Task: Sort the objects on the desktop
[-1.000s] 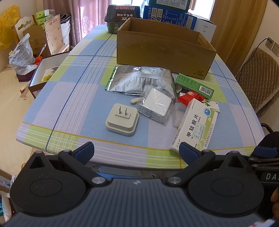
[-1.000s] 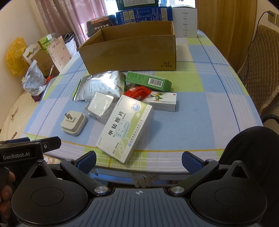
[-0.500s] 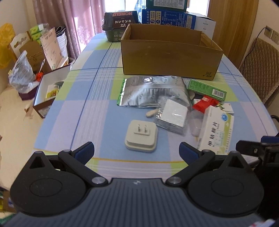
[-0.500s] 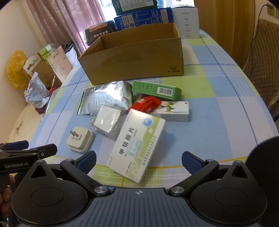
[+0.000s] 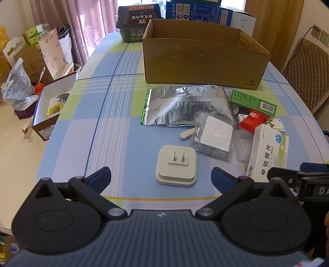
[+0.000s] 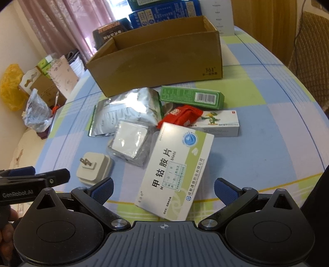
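A beige plug adapter [image 5: 176,166] lies prongs-up on the checked tablecloth, straight ahead of my open left gripper [image 5: 160,180], which holds nothing. My open right gripper [image 6: 163,190] hovers over the near end of a white and green medicine box [image 6: 176,174], jaws apart on either side of it. Behind lie a clear packet with a white pad [image 6: 129,141], a silver foil bag [image 5: 185,104], a red sachet [image 6: 181,116], a green carton [image 6: 192,98] and a white carton with a bird [image 6: 218,123]. An open cardboard box [image 5: 203,59] stands further back.
Dark and blue boxes [image 5: 197,10] are stacked behind the cardboard box. An open white box [image 5: 51,102] and bags sit off the table's left edge. A quilted chair [image 5: 306,71] stands at the right. A small beige stick [image 5: 188,133] lies by the foil bag.
Both grippers have moved forward over the table's front edge toward the objects. The left one now faces the plug adapter, the right one the medicine box. Both stayed open.
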A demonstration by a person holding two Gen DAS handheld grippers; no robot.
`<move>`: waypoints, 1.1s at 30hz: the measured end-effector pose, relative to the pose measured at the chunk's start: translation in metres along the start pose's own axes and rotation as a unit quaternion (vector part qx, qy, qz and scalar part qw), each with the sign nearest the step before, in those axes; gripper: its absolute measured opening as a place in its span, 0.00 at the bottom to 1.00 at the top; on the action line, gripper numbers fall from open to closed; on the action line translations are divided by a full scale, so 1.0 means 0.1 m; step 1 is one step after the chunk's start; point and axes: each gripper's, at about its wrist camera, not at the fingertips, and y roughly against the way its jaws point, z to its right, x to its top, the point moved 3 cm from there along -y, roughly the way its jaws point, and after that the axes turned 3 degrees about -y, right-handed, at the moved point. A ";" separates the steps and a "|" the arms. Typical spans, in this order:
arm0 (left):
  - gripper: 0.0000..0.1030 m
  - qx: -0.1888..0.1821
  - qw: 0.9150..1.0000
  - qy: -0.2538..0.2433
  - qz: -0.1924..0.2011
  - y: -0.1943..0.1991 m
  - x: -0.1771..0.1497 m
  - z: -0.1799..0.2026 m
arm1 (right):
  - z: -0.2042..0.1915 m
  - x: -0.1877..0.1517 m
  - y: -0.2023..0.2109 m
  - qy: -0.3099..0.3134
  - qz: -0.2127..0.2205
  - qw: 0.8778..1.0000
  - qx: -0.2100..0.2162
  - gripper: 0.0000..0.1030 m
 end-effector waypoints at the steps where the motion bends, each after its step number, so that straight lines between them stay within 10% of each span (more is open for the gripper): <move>1: 0.99 0.000 1.000 -0.003 -0.001 -0.02 0.01 0.00 | 0.02 -0.01 -0.02 -0.006 0.000 1.000 -0.001 0.98; 15: 0.99 -0.013 0.999 -0.030 -0.022 -0.33 0.18 0.09 | 0.06 -0.05 -0.39 -0.031 -0.010 0.999 -0.039 0.97; 22: 0.99 -0.019 0.999 -0.032 -0.031 -0.44 0.19 0.13 | 0.08 -0.10 -0.52 -0.026 -0.027 0.998 -0.051 0.72; 33: 0.99 -0.029 0.998 -0.046 -0.045 -0.53 0.18 0.20 | 0.22 -0.01 -0.39 0.002 -0.009 0.998 -0.059 0.70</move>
